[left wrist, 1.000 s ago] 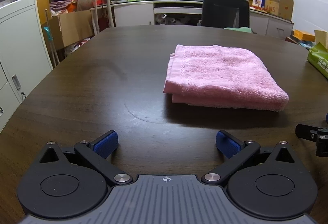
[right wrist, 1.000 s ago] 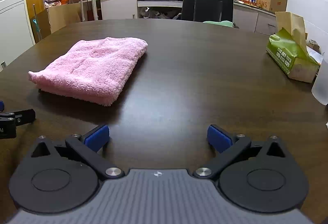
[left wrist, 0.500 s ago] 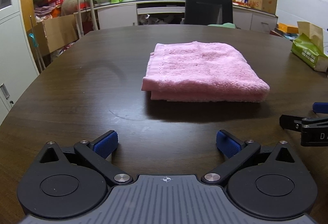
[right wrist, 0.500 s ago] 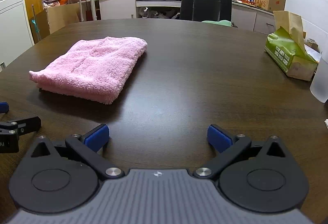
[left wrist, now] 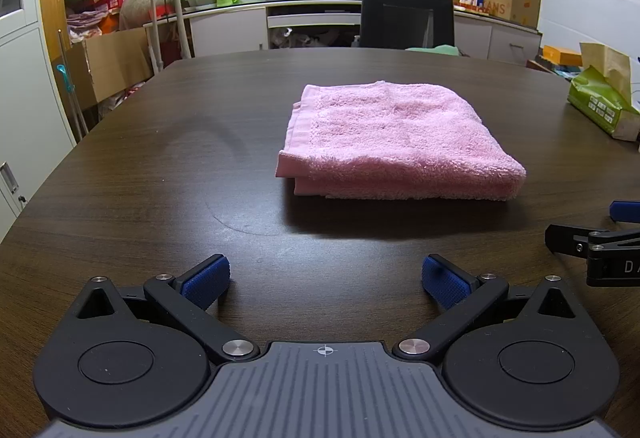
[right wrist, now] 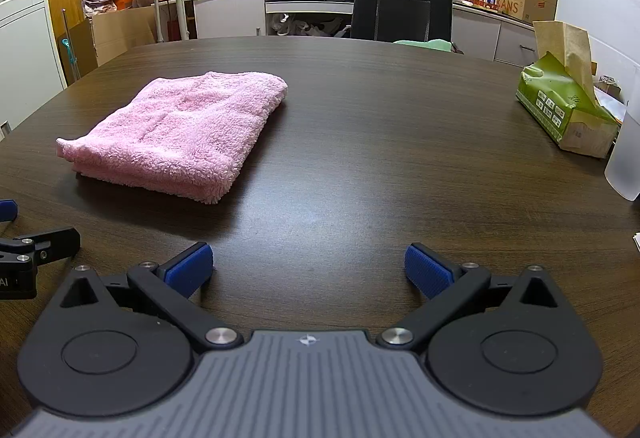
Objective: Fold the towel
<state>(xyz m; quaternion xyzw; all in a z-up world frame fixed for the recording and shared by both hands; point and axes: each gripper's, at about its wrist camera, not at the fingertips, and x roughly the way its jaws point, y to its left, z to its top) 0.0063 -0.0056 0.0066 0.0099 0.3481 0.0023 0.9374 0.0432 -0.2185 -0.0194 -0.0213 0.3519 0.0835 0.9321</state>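
Note:
A pink towel [left wrist: 396, 141] lies folded into a thick rectangle on the dark wooden table [left wrist: 160, 157]; in the right wrist view the towel [right wrist: 180, 133] sits ahead and to the left. My left gripper [left wrist: 325, 280] is open, low over the table, well short of the towel's near edge, with nothing between its blue pads. My right gripper [right wrist: 308, 268] is open too, to the right of the towel and apart from it. Each gripper's tip shows at the edge of the other's view.
A green tissue pack [right wrist: 568, 109] and a frosted cup [right wrist: 626, 157] stand at the table's right side. A black office chair [left wrist: 406, 17] is at the far edge. Cabinets, boxes and plants line the back wall.
The left wrist view has swung to the right, so the towel now sits nearer the middle ahead of it. The right gripper has shifted only slightly. Both stay open.

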